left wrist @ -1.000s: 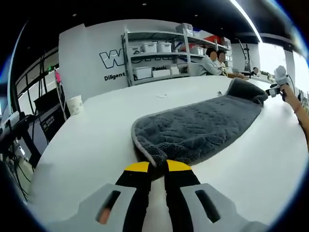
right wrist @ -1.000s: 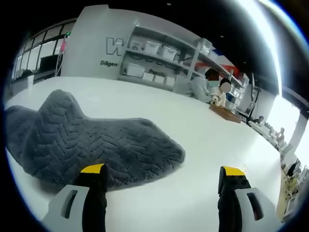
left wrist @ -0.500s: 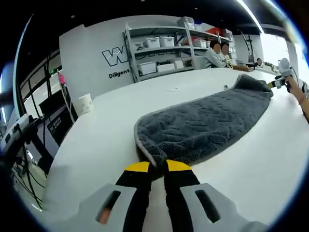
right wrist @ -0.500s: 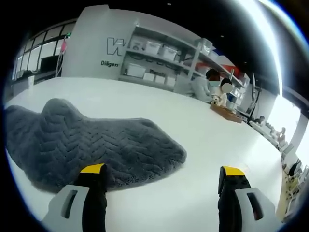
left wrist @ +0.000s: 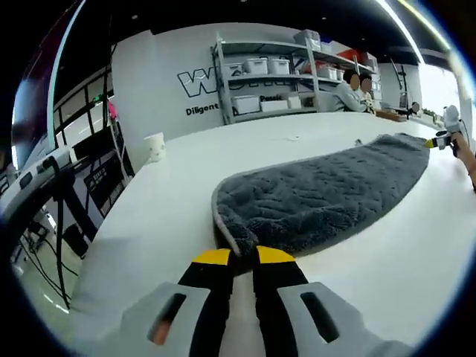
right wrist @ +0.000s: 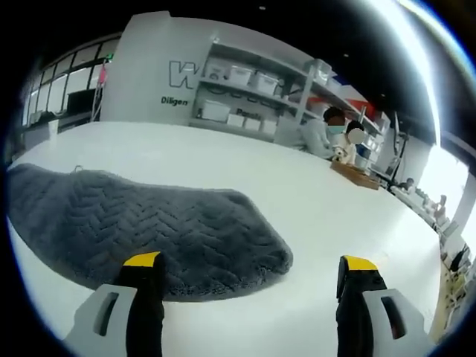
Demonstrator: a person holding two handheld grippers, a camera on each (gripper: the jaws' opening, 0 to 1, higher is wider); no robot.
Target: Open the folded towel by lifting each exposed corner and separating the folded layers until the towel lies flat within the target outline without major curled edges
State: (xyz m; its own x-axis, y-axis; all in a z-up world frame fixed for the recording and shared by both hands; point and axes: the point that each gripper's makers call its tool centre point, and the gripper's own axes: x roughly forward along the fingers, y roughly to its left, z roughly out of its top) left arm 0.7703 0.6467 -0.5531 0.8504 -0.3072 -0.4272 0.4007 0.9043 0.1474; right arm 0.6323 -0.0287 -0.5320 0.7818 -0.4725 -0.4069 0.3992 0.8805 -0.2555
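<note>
Towel [left wrist: 320, 197]: grey, spread along white worktop [left wrist: 149, 223]. Left gripper [left wrist: 235, 256]: fingers pinched on near corner, likely to draw it flat. Right gripper [right wrist: 249, 271]: fingers wide apart, empty, beside towel's far end.

back wall [left wrist: 160, 67]: large outlined "w", rest hidden by shelving; below it "diligen…", cut off.

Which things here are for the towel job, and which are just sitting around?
For the job:
grey towel, spread on the white table
left gripper, shut on the towel's near corner
right gripper, open, at the towel's other end

Just around:
paper cup on the table
shelves with boxes by the wall
people sitting far off
</note>
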